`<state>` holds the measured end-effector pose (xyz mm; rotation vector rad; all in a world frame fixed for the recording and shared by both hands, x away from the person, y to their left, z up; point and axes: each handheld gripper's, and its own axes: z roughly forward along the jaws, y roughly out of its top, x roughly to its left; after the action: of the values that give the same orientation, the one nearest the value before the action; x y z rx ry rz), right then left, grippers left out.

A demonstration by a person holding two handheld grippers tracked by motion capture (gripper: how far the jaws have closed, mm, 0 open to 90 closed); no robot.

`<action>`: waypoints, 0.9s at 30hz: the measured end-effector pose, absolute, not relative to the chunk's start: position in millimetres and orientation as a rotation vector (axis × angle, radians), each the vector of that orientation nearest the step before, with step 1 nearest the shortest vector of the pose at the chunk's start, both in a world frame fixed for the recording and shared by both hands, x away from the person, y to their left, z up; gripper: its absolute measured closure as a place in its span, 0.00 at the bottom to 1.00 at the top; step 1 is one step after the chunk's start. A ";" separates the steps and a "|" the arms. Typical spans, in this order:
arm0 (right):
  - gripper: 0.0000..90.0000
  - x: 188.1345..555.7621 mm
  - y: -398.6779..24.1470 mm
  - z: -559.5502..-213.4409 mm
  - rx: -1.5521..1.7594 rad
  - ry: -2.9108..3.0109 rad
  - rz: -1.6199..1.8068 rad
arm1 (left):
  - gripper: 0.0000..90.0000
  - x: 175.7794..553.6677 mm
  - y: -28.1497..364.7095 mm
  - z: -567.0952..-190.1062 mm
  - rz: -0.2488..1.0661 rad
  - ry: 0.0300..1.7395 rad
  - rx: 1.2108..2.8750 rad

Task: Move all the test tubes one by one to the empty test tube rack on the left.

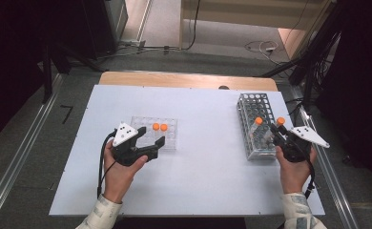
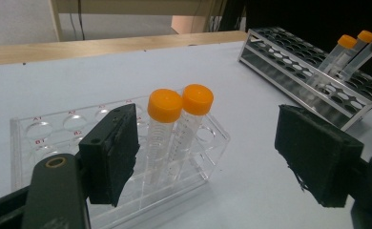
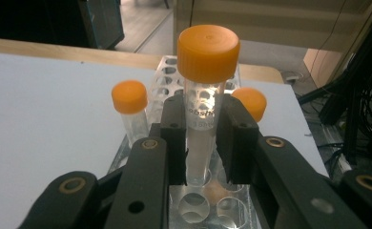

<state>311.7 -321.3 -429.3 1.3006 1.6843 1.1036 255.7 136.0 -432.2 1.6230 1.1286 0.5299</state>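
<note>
— Right gripper view first: what have you got?
— Your right gripper is clamped on an orange-capped tube at frame centre, above the metal rack.
— And farther off?
— Your left gripper gapes empty, low left in the high view, beside the clear rack.

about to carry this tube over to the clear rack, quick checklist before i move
1. Right tongs shut on the held tube: ok.
2. Tube bottom clear of the mesh rack: ok, it hangs above the holes.
3. Orange cap seated: ok.
4. Free holes in the clear rack: ok, two capped tubes stand in it.
5. Left tongs open, holding nothing: ok.
6. Neighbour tubes clear of the grip: cannot tell.
</note>
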 end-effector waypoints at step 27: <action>0.80 274.7 -292.2 -399.6 1.183 1.794 1.264 | 0.25 252.2 141.1 -428.4 0.552 1.126 1.611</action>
<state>274.7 -292.2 -399.6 1.1831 1.7940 1.2645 252.2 141.1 -428.4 1.6106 1.1258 0.5519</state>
